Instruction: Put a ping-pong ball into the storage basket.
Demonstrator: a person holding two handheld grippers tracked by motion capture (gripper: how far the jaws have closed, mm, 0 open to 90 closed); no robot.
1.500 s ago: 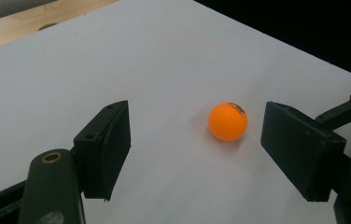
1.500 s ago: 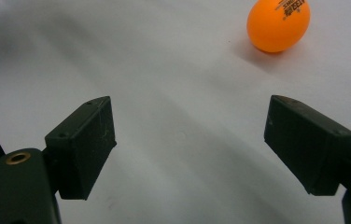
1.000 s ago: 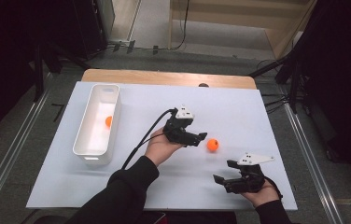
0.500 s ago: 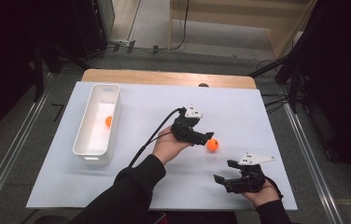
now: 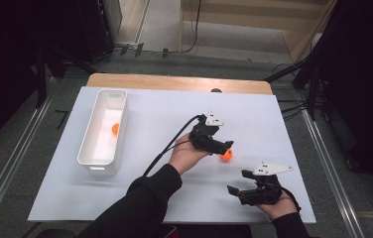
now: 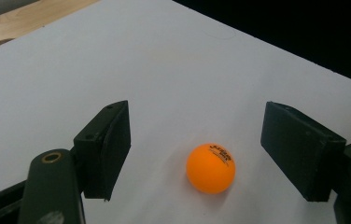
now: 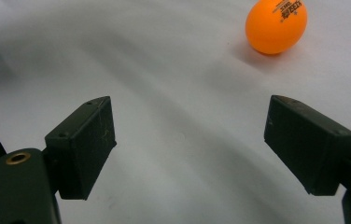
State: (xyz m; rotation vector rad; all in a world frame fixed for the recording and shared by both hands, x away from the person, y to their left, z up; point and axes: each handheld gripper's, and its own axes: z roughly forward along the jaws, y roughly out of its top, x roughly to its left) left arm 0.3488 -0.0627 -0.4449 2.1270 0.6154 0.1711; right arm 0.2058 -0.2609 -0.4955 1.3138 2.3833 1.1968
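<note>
Left gripper (image 5: 222, 147) nearer orange ball (image 5: 227, 154), white table sheet (image 5: 283, 129), dark room

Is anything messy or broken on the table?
Nothing looks broken or spilled. One orange ball lies in the white bin; the other ball sits loose on the white table, between the open jaws of the left hand-held gripper.

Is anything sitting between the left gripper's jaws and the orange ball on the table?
Nothing visible. In the left gripper view the orange ball lies on the bare white table, with the left gripper open around it, jaws apart on either side and gaps on both sides.
</note>
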